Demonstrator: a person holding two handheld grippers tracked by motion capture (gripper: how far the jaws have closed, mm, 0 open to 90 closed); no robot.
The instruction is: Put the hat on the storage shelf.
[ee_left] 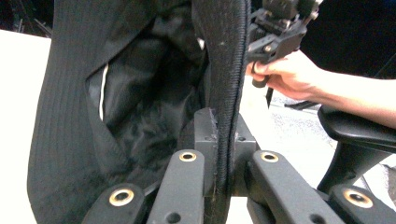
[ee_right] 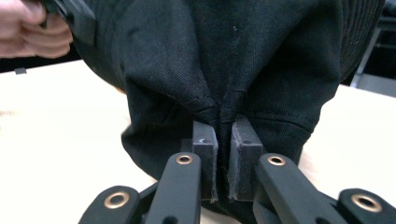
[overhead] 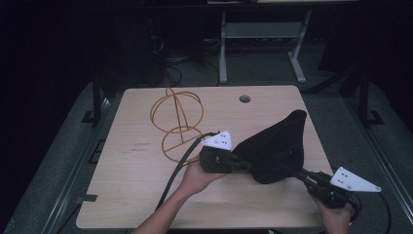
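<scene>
A black cap [overhead: 277, 144] hangs between my two grippers above the right half of the wooden table [overhead: 131, 195]. My left gripper [overhead: 243, 164] is shut on the cap's left edge. In the left gripper view the thick stitched rim [ee_left: 227, 70] runs up from between the jaws, with the dark lining [ee_left: 140, 98] to its left. My right gripper [overhead: 298, 172] is shut on the cap's lower right side. The right gripper view has the cap's fabric [ee_right: 224, 56] bunched and pinched between the two pads [ee_right: 205, 149]. A golden wire stand [overhead: 176, 117] sits on the table left of the cap.
A round cable hole [overhead: 245, 99] lies near the table's far edge. Beyond the table stand a grey desk frame [overhead: 223, 48] and tangled cables [overhead: 168, 58]. A black chair [ee_left: 355, 133] is beside the table in the left gripper view.
</scene>
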